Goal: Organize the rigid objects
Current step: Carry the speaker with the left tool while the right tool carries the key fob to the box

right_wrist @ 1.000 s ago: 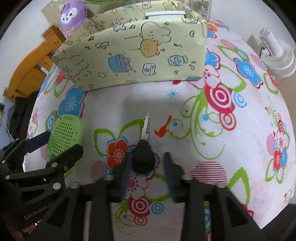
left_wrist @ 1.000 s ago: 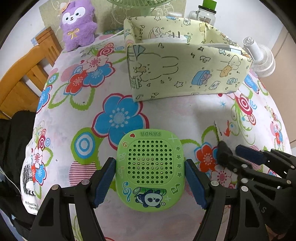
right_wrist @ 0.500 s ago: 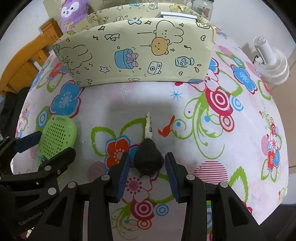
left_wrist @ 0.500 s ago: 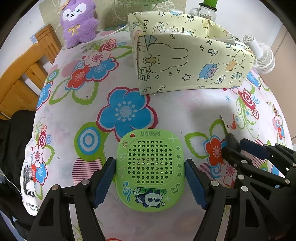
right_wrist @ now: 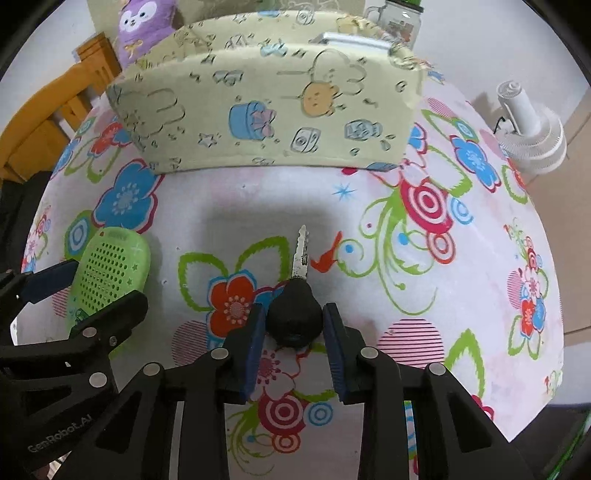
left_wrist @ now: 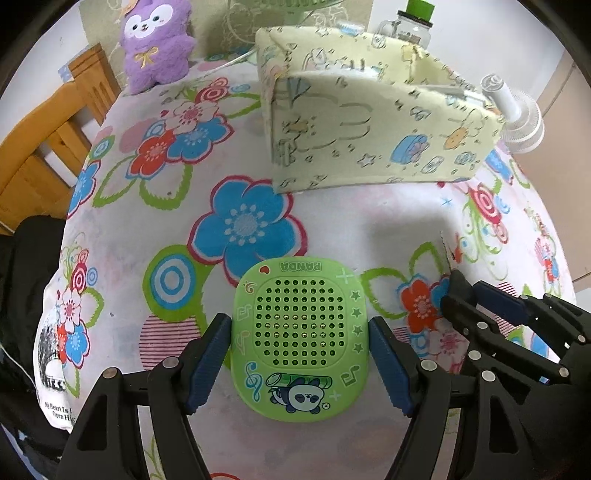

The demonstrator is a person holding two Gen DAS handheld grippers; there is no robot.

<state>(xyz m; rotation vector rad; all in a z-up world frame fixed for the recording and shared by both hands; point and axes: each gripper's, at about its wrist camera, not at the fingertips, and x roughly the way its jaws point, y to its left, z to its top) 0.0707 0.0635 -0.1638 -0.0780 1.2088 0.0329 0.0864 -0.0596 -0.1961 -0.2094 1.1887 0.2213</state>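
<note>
My left gripper (left_wrist: 300,360) is shut on a green panda speaker (left_wrist: 301,339) with a grid of holes, holding it by its two sides above the flowered tablecloth. The speaker also shows at the left of the right wrist view (right_wrist: 109,271). My right gripper (right_wrist: 294,330) is shut on the black head of a key (right_wrist: 294,314), its metal blade pointing away toward the box. The right gripper shows in the left wrist view (left_wrist: 480,306). A pale yellow cartoon-print storage box (left_wrist: 369,122) stands at the back of the table and also shows in the right wrist view (right_wrist: 273,114).
A purple plush toy (left_wrist: 157,40) sits at the back left. A glass jar with a green lid (left_wrist: 413,22) stands behind the box. A white fan (right_wrist: 528,129) is off the right side. A wooden chair (left_wrist: 48,133) stands at the left.
Both grippers have lifted with their objects and the view has pulled back from the table. The right gripper's fingers have closed in on the key's head.
</note>
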